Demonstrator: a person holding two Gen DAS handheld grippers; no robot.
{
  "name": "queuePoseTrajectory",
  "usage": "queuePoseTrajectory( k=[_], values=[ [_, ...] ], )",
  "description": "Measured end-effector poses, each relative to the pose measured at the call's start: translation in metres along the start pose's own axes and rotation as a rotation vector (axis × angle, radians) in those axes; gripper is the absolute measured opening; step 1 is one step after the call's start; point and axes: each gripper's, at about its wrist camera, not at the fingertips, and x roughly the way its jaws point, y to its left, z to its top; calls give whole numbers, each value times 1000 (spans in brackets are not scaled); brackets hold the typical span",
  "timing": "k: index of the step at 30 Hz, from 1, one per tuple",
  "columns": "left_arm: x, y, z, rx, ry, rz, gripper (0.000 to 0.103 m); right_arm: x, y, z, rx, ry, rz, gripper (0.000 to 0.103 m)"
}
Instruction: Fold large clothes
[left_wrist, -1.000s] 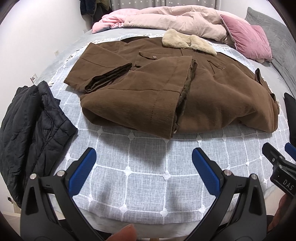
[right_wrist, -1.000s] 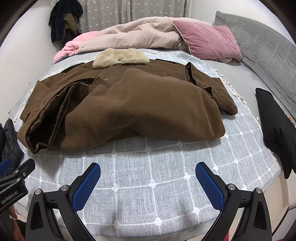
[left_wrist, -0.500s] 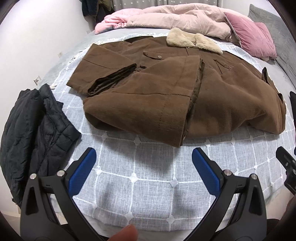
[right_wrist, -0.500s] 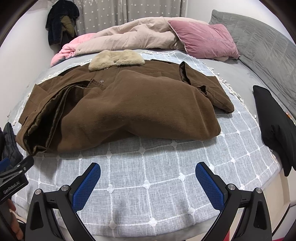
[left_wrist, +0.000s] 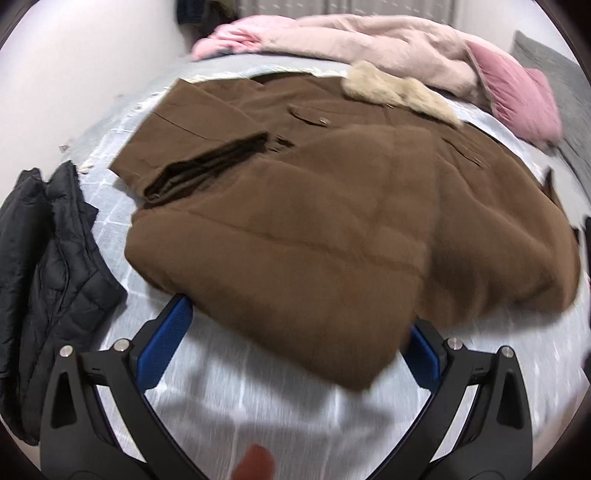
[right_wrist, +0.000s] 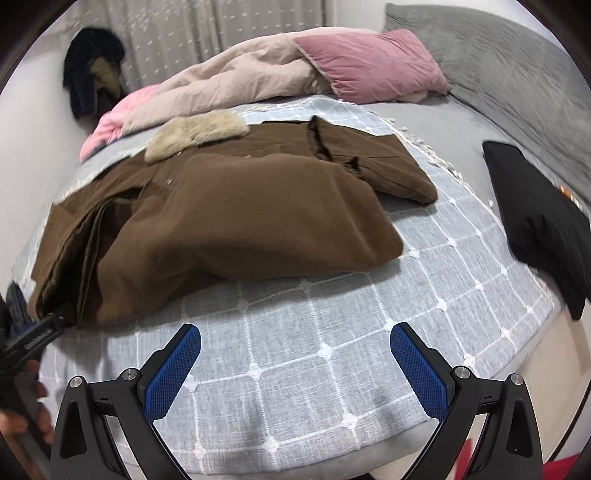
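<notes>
Brown coat part-folded on the checked cover; both grippers spread and empty.

Nearest, the left gripper (left_wrist: 295, 332) has its blue pads wide apart astride the near hem of the thick brown corduroy coat with a beige fur collar (left_wrist: 332, 206); the right gripper (right_wrist: 295, 354), equally splayed, hangs short of that hem over the pale grey white-gridded bed cover (right_wrist: 332, 332); the coat's sides and sleeves seem folded inward, the lengthwise fold judged undone; beyond the coat, a pink pillow (right_wrist: 369, 62); motion blur hides seam detail.
</notes>
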Motion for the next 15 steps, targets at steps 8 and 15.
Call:
queuePoseTrajectory(
  k=[8,15],
  values=[
    [47,8,-7,-72,35,38,103,5,-41,1,140,23,21,103],
    [56,15,-28,-98,-1,-32,103,3,-49,0,129,11,19,103]
  ],
)
